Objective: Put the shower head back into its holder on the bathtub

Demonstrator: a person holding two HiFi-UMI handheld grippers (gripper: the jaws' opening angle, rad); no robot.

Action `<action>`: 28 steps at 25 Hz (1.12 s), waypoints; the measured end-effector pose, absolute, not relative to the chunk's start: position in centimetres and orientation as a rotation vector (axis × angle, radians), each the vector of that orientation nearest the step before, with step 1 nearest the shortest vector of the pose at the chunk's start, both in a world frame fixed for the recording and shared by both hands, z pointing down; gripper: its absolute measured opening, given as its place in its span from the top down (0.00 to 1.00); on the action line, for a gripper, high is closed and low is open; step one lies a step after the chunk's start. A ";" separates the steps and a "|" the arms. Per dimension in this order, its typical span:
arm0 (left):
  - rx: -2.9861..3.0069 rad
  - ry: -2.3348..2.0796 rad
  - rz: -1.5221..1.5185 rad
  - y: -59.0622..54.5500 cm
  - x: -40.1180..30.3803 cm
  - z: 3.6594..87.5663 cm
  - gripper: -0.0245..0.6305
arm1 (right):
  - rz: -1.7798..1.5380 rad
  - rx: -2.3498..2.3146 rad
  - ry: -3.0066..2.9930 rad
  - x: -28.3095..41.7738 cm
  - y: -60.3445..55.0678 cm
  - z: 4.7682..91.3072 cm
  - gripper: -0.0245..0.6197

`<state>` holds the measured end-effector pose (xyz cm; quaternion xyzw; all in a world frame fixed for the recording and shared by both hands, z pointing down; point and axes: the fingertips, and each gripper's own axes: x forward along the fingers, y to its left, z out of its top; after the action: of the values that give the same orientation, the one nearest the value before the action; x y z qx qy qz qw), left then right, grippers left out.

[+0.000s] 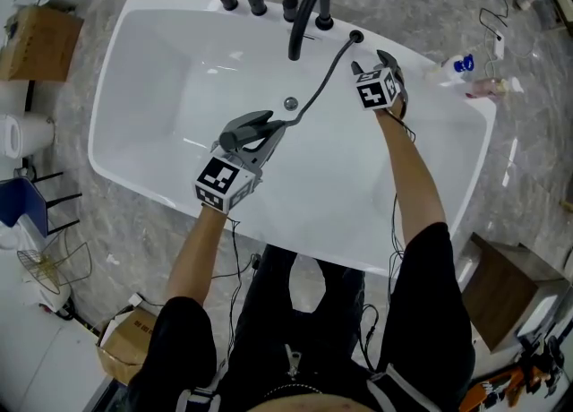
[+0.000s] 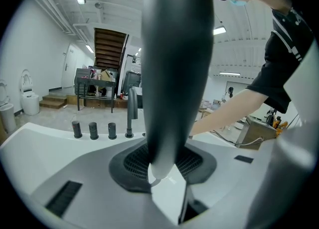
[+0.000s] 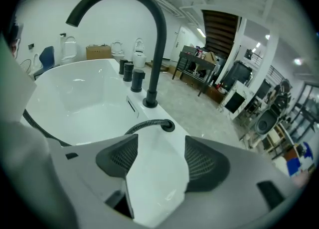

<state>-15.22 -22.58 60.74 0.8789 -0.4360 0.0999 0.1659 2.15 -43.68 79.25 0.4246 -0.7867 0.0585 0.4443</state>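
Grips the shower head [image 1: 243, 133] in the left claw [image 1: 261, 139], just left of centre in the head view, with both pads pressed against the dark handle. Shows up in the left gripper view as a broad dark shaft running from the top of the frame down to the pads, with no gap on either side.

Holds the right claw [image 1: 372, 63] in the upper right of the head view with jaws apart and nothing between them. Looks down, in the right gripper view, past 2 spread pads [image 3: 118, 159] onto bare white tub [image 3: 75, 98] rim. Sits just beside the holder [image 1: 356, 37], a small dark ring on the rim to the right of the tap [image 1: 309, 12], but touches neither the ring nor the hose [image 1: 322, 83].

Reads as roughly half done. Done so far: shower head in hand and raised over the middle of the tub. Left to do: carry it up and to the right as far as the ring, tip the hose end down into the ring, seat it, then let go. Probably calls for the free claw to manage slack in the hose, though that is only a guess.

Lies nearly level in the head view, with the long axis running left to right and rising slightly. Points the thicker end toward the left of the frame and the hose end toward the right. Trails the hose from there in 1 curve to the upper right and into the ring. Stays well apart from the holder.
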 end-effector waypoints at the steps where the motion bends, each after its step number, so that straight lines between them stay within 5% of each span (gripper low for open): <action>1: 2.502 -1.240 0.280 -22.5 -15.1 60.5 0.75 | 0.164 1.062 -1.952 2.6 -43.4 79.1 0.50; 7: 2.493 -1.255 0.249 -21.9 -14.3 58.2 0.75 | 0.383 1.148 -2.097 3.2 -40.3 76.2 0.56; 15: 2.507 -1.301 0.200 -20.7 -13.6 53.1 0.75 | 0.547 1.228 -2.204 5.9 -32.9 70.7 0.95; 28: 2.471 -1.341 0.235 -18.2 -13.6 48.1 0.75 | 0.593 1.314 -2.326 7.7 -23.1 58.0 0.95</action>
<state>-13.65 -18.18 48.05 0.8647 -0.4691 0.0824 0.1593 7.71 -23.11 58.03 0.4703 -0.8326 0.2124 0.2013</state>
